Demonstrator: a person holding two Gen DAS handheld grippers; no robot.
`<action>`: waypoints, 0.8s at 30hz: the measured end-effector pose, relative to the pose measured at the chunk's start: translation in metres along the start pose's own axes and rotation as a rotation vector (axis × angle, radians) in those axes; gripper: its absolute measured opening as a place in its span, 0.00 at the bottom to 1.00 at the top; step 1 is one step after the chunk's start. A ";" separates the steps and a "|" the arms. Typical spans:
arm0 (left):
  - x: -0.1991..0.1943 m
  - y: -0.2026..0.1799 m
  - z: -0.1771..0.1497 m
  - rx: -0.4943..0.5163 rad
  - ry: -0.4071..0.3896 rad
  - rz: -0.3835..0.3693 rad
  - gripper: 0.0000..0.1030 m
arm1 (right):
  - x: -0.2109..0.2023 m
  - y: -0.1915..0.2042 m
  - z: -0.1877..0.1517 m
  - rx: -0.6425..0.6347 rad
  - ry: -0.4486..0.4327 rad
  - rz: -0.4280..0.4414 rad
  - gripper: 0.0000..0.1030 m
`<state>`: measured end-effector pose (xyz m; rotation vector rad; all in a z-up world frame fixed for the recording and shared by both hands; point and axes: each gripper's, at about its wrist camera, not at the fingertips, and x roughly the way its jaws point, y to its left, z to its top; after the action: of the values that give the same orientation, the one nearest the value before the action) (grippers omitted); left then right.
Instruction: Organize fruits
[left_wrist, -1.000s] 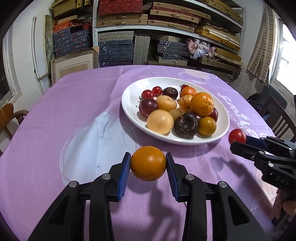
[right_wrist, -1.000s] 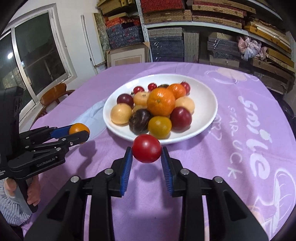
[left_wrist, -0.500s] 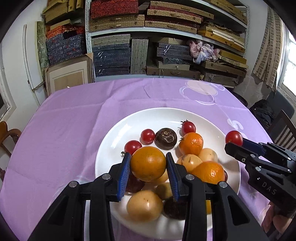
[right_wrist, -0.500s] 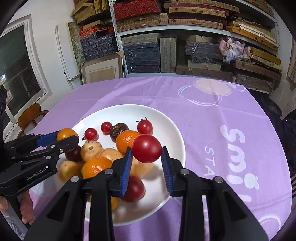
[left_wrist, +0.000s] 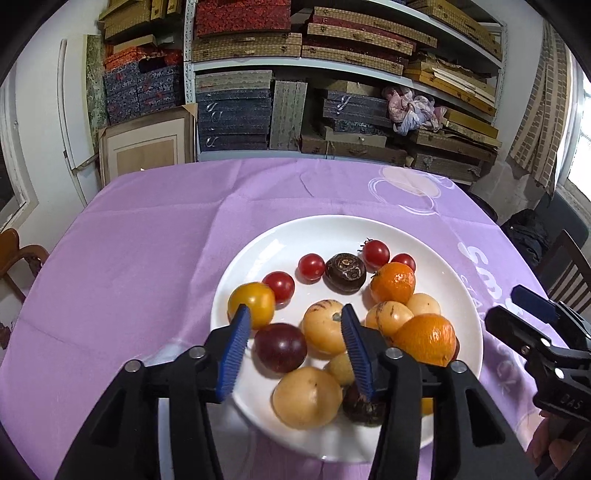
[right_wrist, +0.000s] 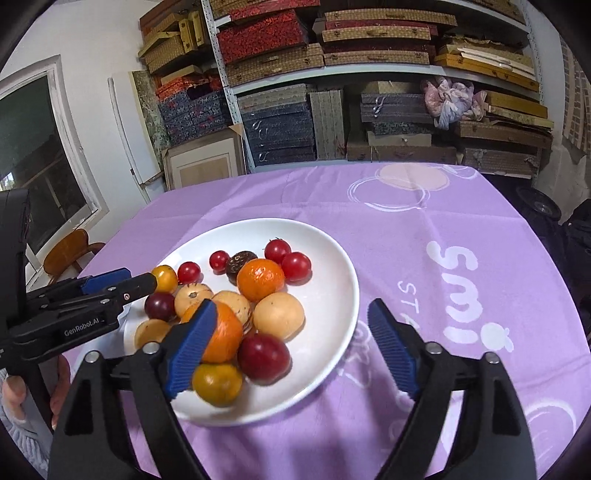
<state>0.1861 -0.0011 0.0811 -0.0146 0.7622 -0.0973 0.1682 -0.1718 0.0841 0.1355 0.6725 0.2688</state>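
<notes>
Both grippers have just let go: the left gripper (left_wrist: 291, 341) gapes empty beside its yellow-orange fruit (left_wrist: 251, 305), the right gripper (right_wrist: 291, 341) beyond its red tomato (right_wrist: 296, 266), both now on the white plate (left_wrist: 413, 236)

Storeroom: shelves (left_wrist: 332, 66) crammed with stacked boxes (right_wrist: 280, 133).

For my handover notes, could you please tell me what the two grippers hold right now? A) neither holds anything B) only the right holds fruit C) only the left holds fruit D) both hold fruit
A: the left gripper and right gripper both show spread fingers with nothing between them; the fruit lies on the white plate.
</notes>
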 end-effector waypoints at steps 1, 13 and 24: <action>-0.009 0.002 -0.006 -0.002 -0.013 0.009 0.60 | -0.012 0.002 -0.008 -0.001 -0.011 -0.003 0.89; -0.106 0.000 -0.091 -0.002 -0.119 0.070 0.85 | -0.099 0.047 -0.083 -0.022 -0.096 -0.081 0.96; -0.104 -0.002 -0.108 -0.043 -0.079 0.048 0.96 | -0.085 0.072 -0.107 -0.072 -0.034 -0.125 0.96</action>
<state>0.0365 0.0091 0.0751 -0.0406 0.6856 -0.0342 0.0222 -0.1232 0.0669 0.0289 0.6341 0.1698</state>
